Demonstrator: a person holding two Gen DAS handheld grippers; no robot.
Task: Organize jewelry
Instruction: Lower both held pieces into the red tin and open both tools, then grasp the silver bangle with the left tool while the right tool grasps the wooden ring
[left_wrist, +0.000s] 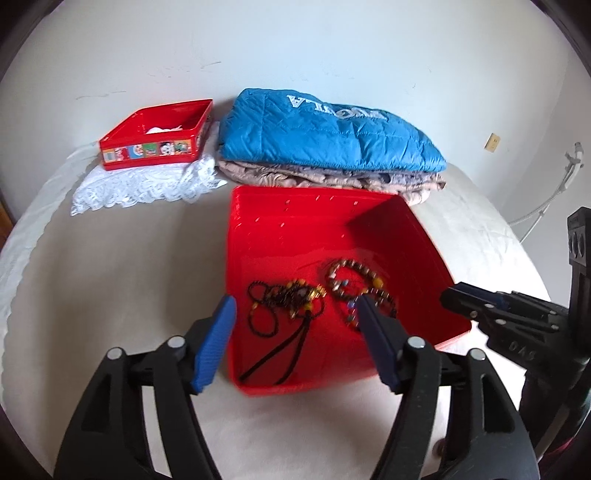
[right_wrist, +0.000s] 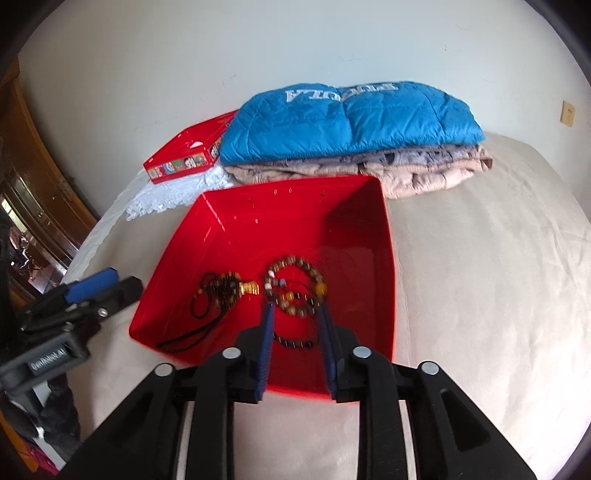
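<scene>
A big red tray (left_wrist: 314, 221) (right_wrist: 277, 225) lies on the bed. In it are a black bead necklace with a gold piece (left_wrist: 288, 299) (right_wrist: 223, 288), brown bead bracelets (left_wrist: 351, 277) (right_wrist: 295, 284) and a dark bracelet (right_wrist: 291, 341). My left gripper (left_wrist: 295, 302) hangs open over the tray's near left part, its jaws wide apart above the necklace and holding nothing. It shows at the left of the right wrist view (right_wrist: 114, 286). My right gripper (right_wrist: 296, 308) is open a little over the bracelets, pads clear of them. Its tip shows in the left wrist view (left_wrist: 448, 297).
At the back left a small red tin with cartoon pictures (left_wrist: 155, 147) (right_wrist: 184, 162) sits on a white lace cloth (left_wrist: 147, 184). A folded blue quilted jacket (left_wrist: 325, 129) (right_wrist: 351, 118) lies on beige folded fabric (right_wrist: 424, 170) behind the tray. A wooden cabinet (right_wrist: 33, 177) stands left.
</scene>
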